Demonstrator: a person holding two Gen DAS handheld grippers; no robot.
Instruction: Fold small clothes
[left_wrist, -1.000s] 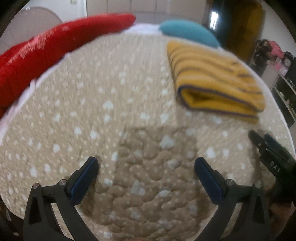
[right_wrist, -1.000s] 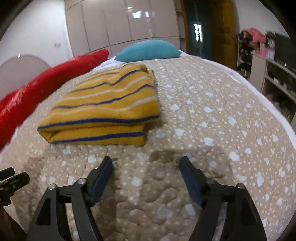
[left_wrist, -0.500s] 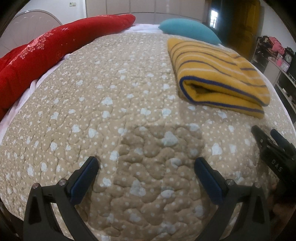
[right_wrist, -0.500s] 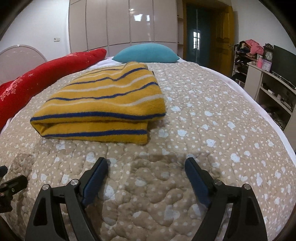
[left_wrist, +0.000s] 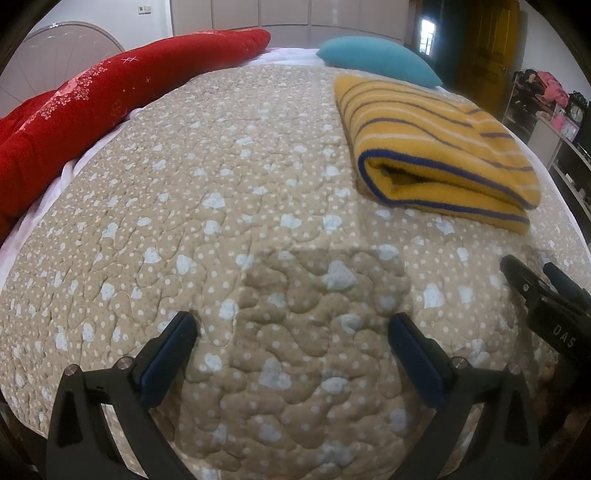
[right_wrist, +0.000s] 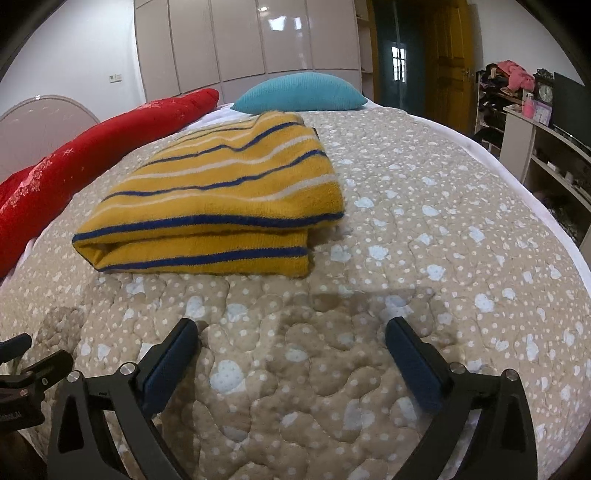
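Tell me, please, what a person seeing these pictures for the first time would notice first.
The eye goes first to the folded yellow garment with blue stripes, lying alone on the beige dotted quilt. Behind it, a long red cushion runs along the left edge of the bed and a teal pillow sits at the far end. In front, both tongs, left and right, stand wide open with nothing between them.

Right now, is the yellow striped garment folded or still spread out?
Folded. The yellow striped garment lies on the quilt as a compact stack, its doubled layers showing along the near edge.
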